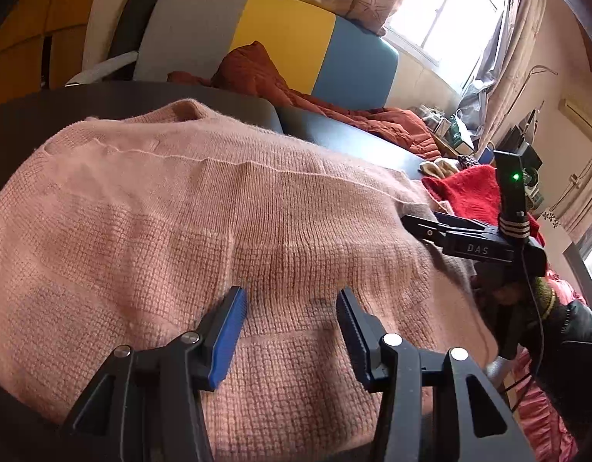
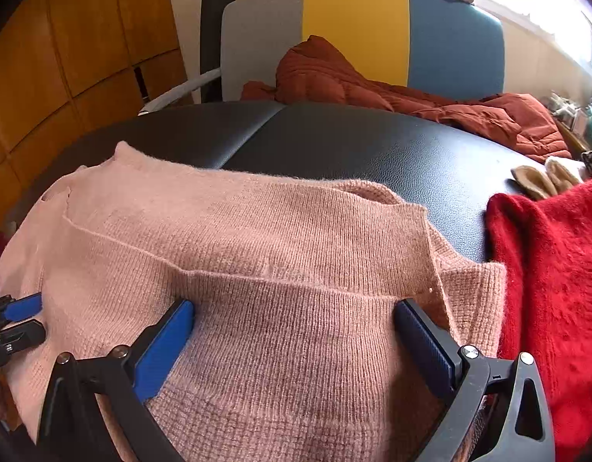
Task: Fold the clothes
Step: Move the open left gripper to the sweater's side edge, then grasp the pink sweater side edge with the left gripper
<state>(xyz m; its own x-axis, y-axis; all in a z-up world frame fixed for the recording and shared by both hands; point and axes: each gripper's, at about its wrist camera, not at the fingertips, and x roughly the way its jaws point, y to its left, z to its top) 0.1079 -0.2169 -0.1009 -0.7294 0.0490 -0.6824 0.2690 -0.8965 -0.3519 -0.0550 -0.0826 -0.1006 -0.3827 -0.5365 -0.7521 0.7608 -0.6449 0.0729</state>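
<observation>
A pink knit sweater (image 1: 188,223) lies spread on a black leather surface (image 2: 353,146); it also fills the right wrist view (image 2: 257,254), with a folded layer edge running across it. My left gripper (image 1: 292,296) is open, its blue-padded fingers resting just over the sweater's near part, holding nothing. My right gripper (image 2: 294,308) is open wide over the sweater's near right part, empty. The right gripper also shows in the left wrist view (image 1: 430,223) at the sweater's right edge. The left gripper's fingertips (image 2: 22,308) show at the left edge of the right wrist view.
A red fuzzy sweater (image 2: 557,277) lies to the right of the pink one. Tan gloves (image 2: 542,181) lie beyond it. A rust-coloured padded jacket (image 2: 392,88) lies at the far edge against a grey, yellow and blue chair back (image 2: 357,27).
</observation>
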